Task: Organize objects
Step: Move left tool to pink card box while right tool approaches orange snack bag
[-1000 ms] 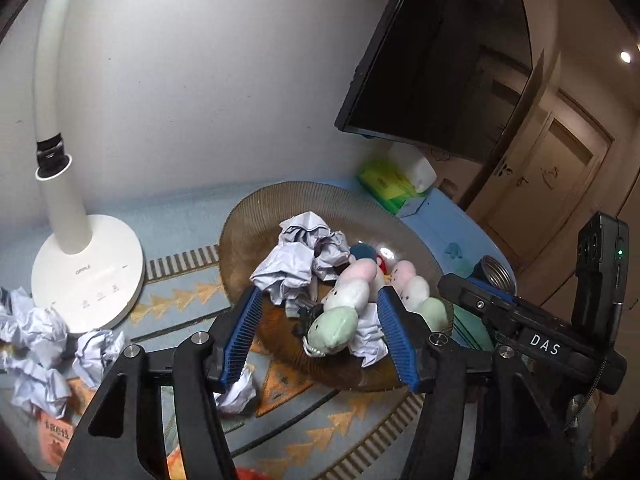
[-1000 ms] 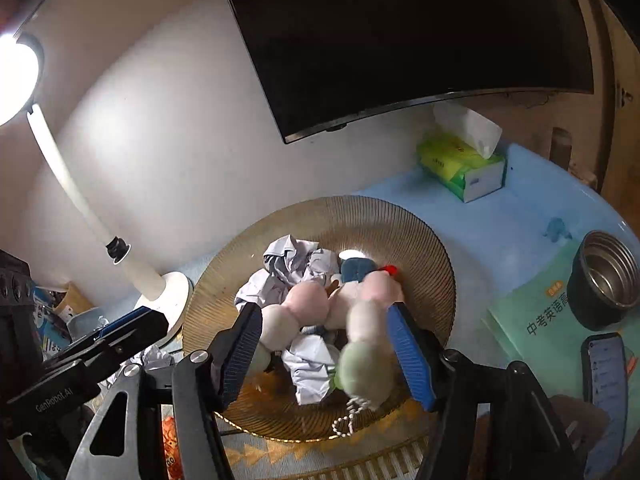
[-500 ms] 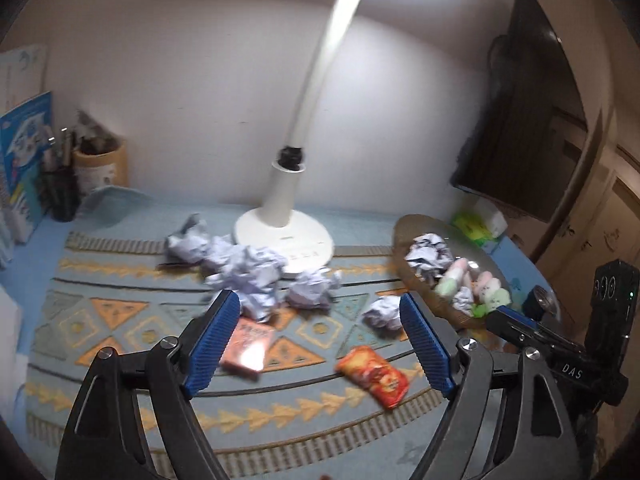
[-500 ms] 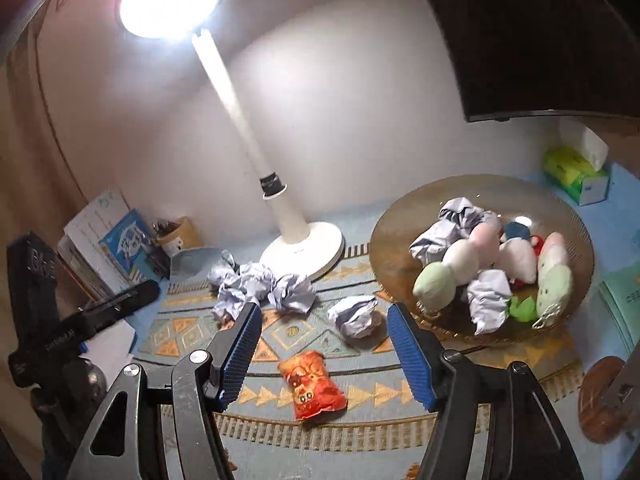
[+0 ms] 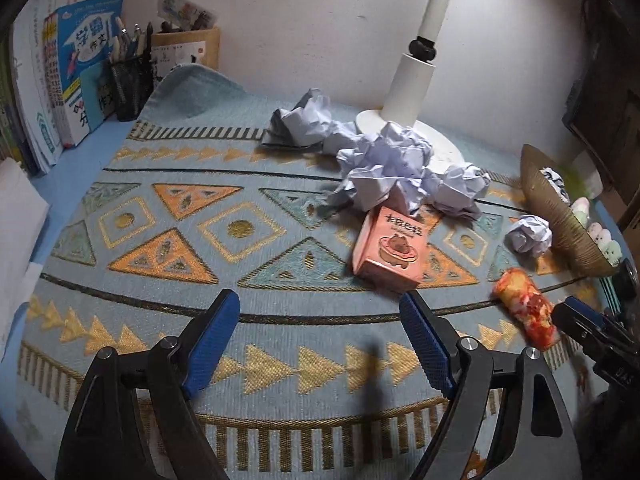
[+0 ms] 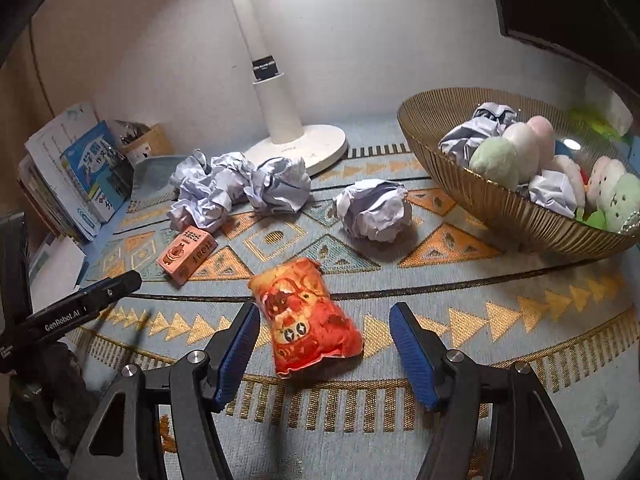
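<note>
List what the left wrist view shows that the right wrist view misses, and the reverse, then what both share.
Left wrist only: the black mesh pen cup with its pens.

Right wrist only: the full bowl interior, with plush toys and paper balls inside.

Both: the pink box, the red snack bag, the lamp base, crumpled paper, the books and the patterned mat.

A mat point(image 5: 168, 240) covers the surface. At its back stands a lamp point(image 6: 296, 144); crumpled paper balls point(image 6: 240, 188) lie heaped before the lamp's base, with one paper ball point(image 6: 374, 210) apart to their right. A small box point(image 5: 390, 248) lies in front of the heap, a snack packet point(image 6: 308, 316) nearer and to its right. A bowl point(image 6: 500, 208) at far right holds soft toys point(image 6: 516, 152). Books point(image 5: 76, 72) and a pen holder point(image 5: 130, 84) stand at back left.
</note>
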`<state>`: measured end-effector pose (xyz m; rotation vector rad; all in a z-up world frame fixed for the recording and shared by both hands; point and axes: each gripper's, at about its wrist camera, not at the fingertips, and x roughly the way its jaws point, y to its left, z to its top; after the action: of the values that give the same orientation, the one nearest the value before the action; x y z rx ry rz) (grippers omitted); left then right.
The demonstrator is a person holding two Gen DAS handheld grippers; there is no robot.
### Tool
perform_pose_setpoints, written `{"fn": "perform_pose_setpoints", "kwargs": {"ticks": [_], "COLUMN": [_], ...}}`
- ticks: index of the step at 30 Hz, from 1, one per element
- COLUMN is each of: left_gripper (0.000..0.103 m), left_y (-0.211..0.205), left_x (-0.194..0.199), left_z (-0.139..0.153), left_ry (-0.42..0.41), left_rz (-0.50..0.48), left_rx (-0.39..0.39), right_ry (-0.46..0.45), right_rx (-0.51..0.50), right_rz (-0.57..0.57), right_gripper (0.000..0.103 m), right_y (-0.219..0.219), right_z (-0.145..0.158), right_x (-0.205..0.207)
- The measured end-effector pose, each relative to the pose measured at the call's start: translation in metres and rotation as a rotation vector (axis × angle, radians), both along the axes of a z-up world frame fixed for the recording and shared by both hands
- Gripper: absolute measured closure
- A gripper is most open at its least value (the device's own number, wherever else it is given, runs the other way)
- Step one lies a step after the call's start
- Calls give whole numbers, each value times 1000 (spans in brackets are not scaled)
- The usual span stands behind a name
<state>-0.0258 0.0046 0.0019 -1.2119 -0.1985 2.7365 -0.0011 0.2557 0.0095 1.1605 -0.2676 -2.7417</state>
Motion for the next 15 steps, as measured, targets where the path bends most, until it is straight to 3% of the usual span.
{"fn": "perform_pose_setpoints", "kwargs": {"ticks": [11, 15], "left_gripper": [22, 22], "left_y": [-1, 7], "left_x": [0, -12], "left_z": [-1, -4], "left_ry": [-12, -89], "left_rz": [-19, -84], "left_rx": [22, 53], "right_ry": [-18, -22], "right_rx": [-15, -15], "right_rz": [-5, 0], "right_gripper": [35, 35], "right_y": [2, 2], "right_z": [-3, -4], "right_x": [-1, -1]}}
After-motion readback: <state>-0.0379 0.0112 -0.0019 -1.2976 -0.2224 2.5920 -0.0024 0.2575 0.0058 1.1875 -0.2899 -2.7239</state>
